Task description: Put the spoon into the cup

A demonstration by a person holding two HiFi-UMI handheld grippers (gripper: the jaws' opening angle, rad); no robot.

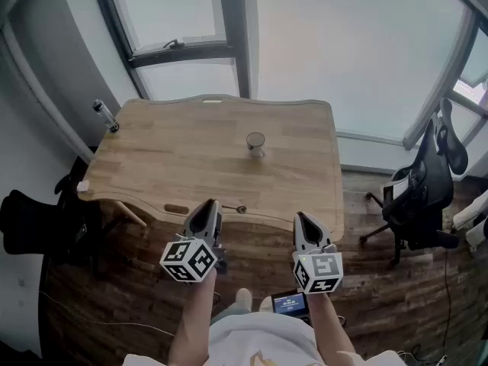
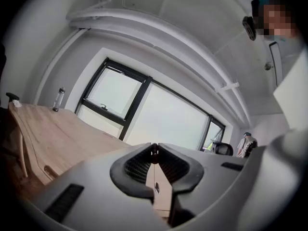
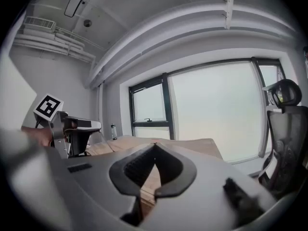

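Your left gripper and right gripper both have their jaws pressed together, holding nothing. Just right of the left tip, the spoon lies crosswise along the near edge of the table, bowl pointing right. The cup stands upright at the frame's centre. No writing can be read.

A small metal spoon lies flat by the near edge of the wooden bench, its bowl to the right, well apart from the clear glass cup standing upright mid-bench.
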